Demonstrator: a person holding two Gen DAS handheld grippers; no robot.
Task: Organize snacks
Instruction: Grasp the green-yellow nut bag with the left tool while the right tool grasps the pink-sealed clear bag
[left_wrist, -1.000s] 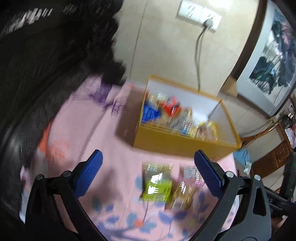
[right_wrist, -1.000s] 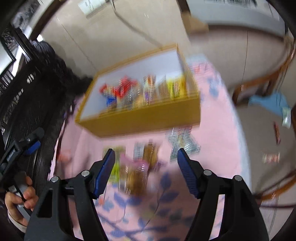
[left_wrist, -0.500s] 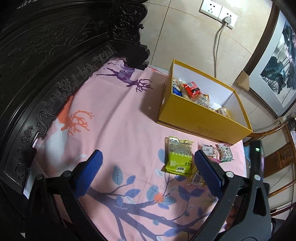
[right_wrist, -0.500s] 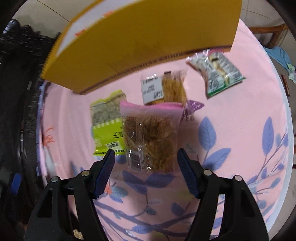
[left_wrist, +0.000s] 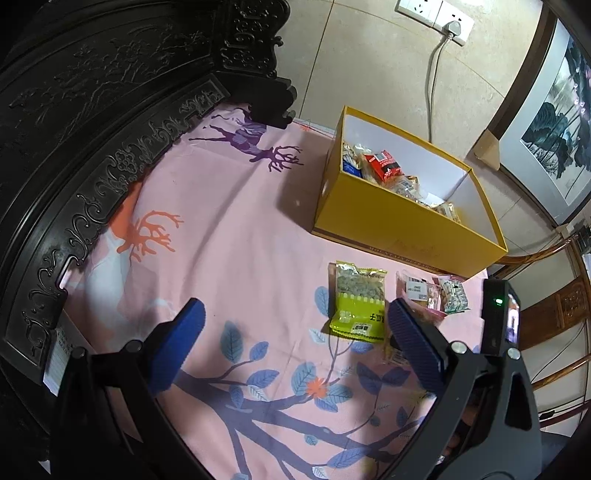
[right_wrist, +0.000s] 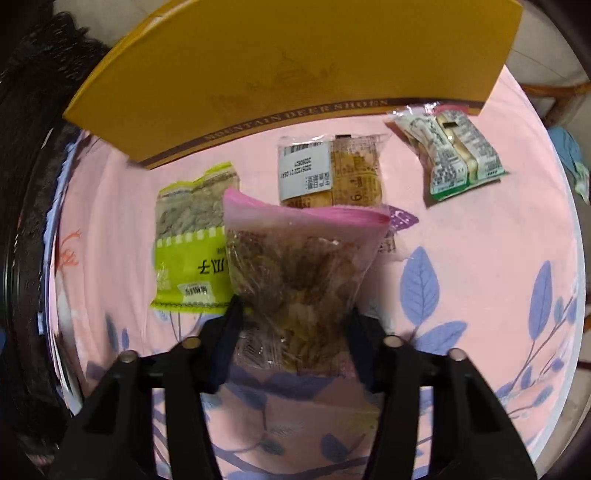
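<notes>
My right gripper (right_wrist: 293, 334) is shut on a clear pink-topped snack bag (right_wrist: 295, 273) of brown pieces, its lower end pinched between the fingers. Behind it on the pink cloth lie a green seed packet (right_wrist: 192, 243), a tan packet with a white label (right_wrist: 330, 171) and a green-white packet (right_wrist: 452, 155), in front of the yellow box (right_wrist: 288, 70). My left gripper (left_wrist: 295, 350) is open and empty above the cloth. In its view the yellow box (left_wrist: 388, 225) holds several snacks (left_wrist: 384, 170), with the green packet (left_wrist: 358, 301) before it.
A dark carved wooden headboard (left_wrist: 92, 122) runs along the left. A wall socket and cable (left_wrist: 432, 66) are behind the box. A wooden chair (left_wrist: 554, 306) stands at the right. The cloth edge (right_wrist: 576, 258) drops off at the right.
My right gripper has closed from wide open onto the pink-topped bag. The left gripper has drifted only slightly, with its view steady.
</notes>
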